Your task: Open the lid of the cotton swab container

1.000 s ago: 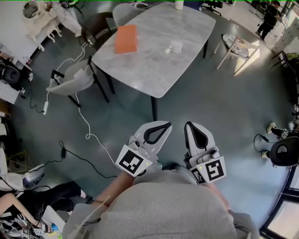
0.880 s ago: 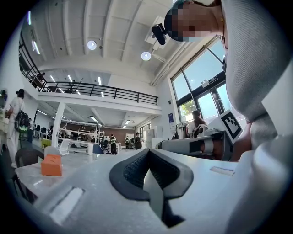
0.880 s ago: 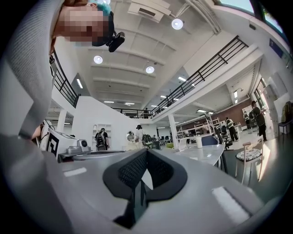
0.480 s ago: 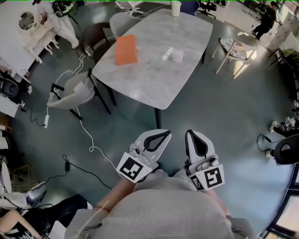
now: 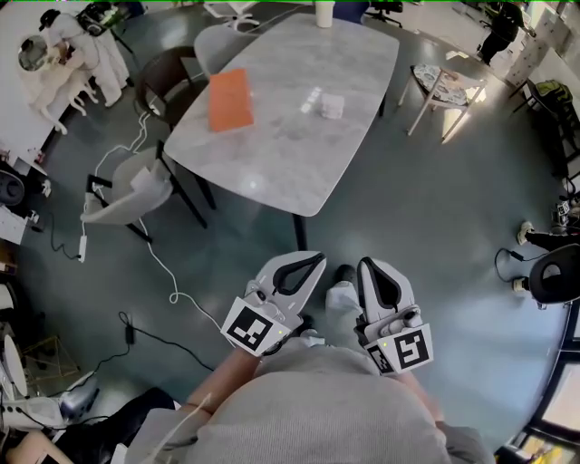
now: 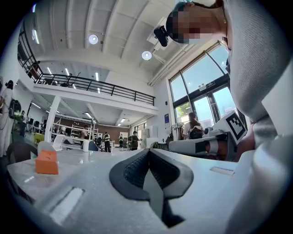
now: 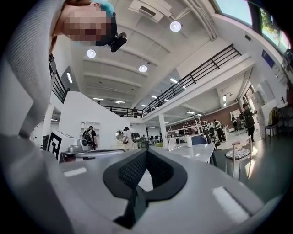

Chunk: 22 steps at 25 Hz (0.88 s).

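A small clear container point(image 5: 324, 102) lies on the grey marble table point(image 5: 272, 154), right of an orange box point(image 5: 228, 100); its lid is too small to make out. Both grippers are held side by side close to the person's body, well short of the table, pointing level towards it. My left gripper point(image 5: 314, 258) is shut with nothing between its jaws, and so is my right gripper point(image 5: 367, 265). In the left gripper view the shut left gripper point(image 6: 147, 153) faces the orange box point(image 6: 46, 162). The right gripper view shows the shut right gripper point(image 7: 146, 153) and the table point(image 7: 201, 151) beyond.
A white cup point(image 5: 323, 14) stands at the table's far end. Grey chairs point(image 5: 122, 186) and floor cables point(image 5: 159, 254) lie left of the table, and a small stool point(image 5: 441, 84) stands to its right. The person's shoes point(image 5: 342, 292) show between the grippers. Other people stand far off.
The table and its objects have slid left and slightly down in the head view as the person steps towards it. Both grippers stay shut, side by side.
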Motion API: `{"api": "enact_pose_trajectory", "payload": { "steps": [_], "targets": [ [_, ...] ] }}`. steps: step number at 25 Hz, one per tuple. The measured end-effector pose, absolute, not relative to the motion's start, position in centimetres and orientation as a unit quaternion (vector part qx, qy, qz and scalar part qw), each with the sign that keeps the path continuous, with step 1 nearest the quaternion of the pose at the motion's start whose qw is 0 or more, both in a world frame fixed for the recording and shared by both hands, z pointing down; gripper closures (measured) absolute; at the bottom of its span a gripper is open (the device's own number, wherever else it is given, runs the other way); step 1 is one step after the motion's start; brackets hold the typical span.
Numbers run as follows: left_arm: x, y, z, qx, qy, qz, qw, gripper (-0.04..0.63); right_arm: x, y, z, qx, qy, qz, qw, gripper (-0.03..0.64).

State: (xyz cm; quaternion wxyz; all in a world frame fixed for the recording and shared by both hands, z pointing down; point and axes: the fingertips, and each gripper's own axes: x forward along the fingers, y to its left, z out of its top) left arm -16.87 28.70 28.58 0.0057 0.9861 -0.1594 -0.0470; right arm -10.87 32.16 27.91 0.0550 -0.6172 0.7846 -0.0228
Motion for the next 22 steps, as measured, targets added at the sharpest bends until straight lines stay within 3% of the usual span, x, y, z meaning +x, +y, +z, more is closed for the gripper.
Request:
{"api": "enact_pose_trajectory", "payload": {
  "steps": [22],
  "targets": [
    [-8.4,14.1,27.1,0.98,-0.192,-0.05,-0.008,0.594,-2.6,16.8,26.8,-0.586,0.808,-0.02,0.062,0.617]
  ]
}}
